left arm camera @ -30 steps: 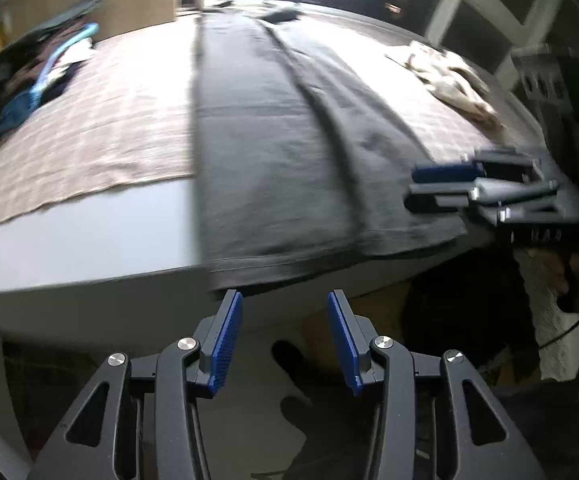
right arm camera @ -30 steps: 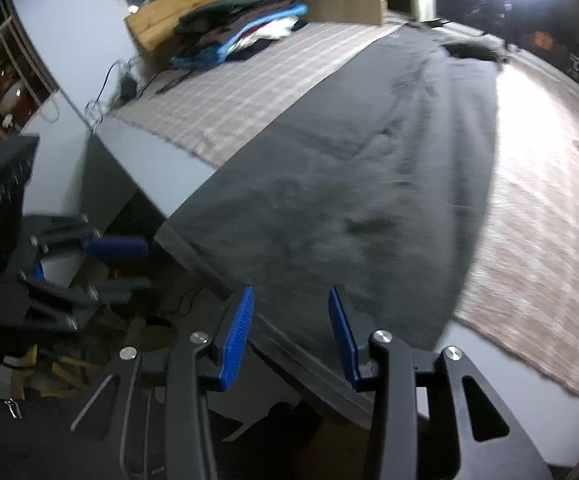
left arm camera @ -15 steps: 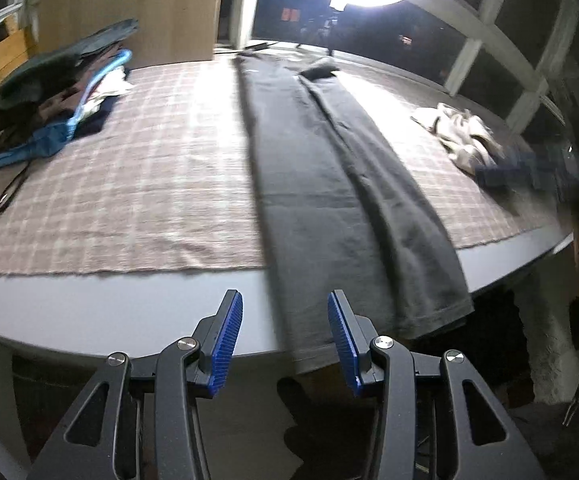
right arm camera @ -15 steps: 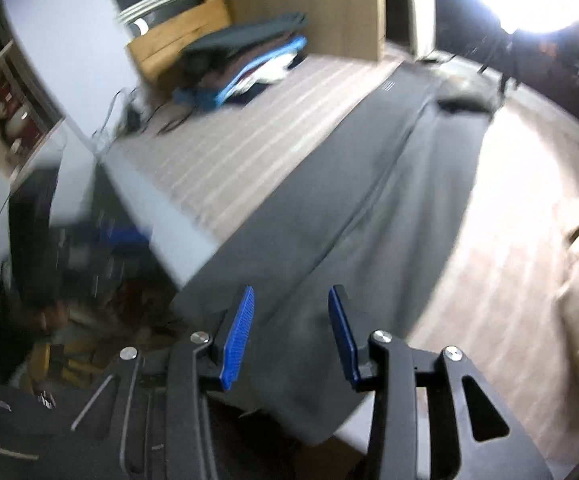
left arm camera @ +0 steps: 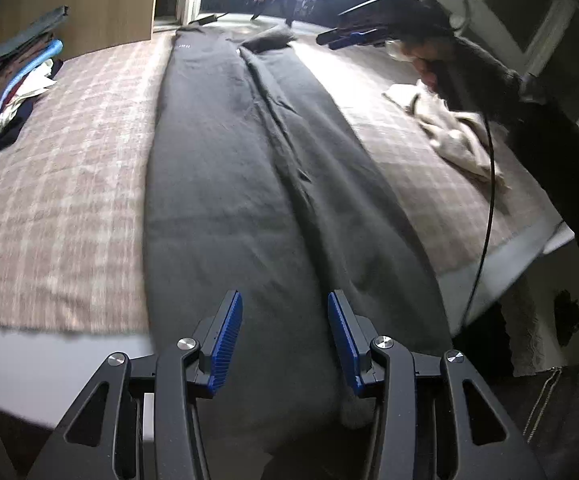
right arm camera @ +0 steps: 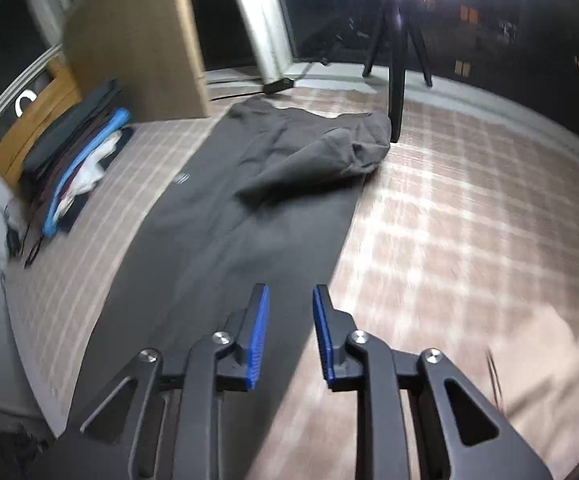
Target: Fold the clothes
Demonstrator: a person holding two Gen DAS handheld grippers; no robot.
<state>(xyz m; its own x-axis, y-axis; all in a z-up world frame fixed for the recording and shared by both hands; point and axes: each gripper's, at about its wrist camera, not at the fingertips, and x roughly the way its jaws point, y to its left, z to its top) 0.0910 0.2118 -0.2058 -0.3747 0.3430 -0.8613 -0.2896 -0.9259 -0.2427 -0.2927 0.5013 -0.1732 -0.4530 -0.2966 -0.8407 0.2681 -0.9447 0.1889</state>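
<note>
A long dark grey garment (left arm camera: 229, 168) lies stretched lengthwise on the plaid-covered table, its near hem draped over the table's front edge. My left gripper (left arm camera: 283, 320) hovers open just above that near hem, nothing between its blue pads. In the right wrist view the same garment (right arm camera: 225, 232) runs away to a bunched fold (right arm camera: 329, 152) at its far end. My right gripper (right arm camera: 288, 320) is open above the garment's right edge and holds nothing. The right gripper (left arm camera: 343, 39) also shows far off in the left wrist view, held by a person's dark-sleeved arm (left arm camera: 529, 120).
A crumpled beige cloth (left arm camera: 449, 132) lies right of the garment. A stack of folded clothes (right arm camera: 73, 168) with a blue piece sits at the far left by a wooden panel (right arm camera: 129, 40). A tripod's legs (right arm camera: 397, 64) stand at the table's far end.
My left gripper has come in over the garment's near hem. My right gripper has swung from the front edge up along the garment toward its far end.
</note>
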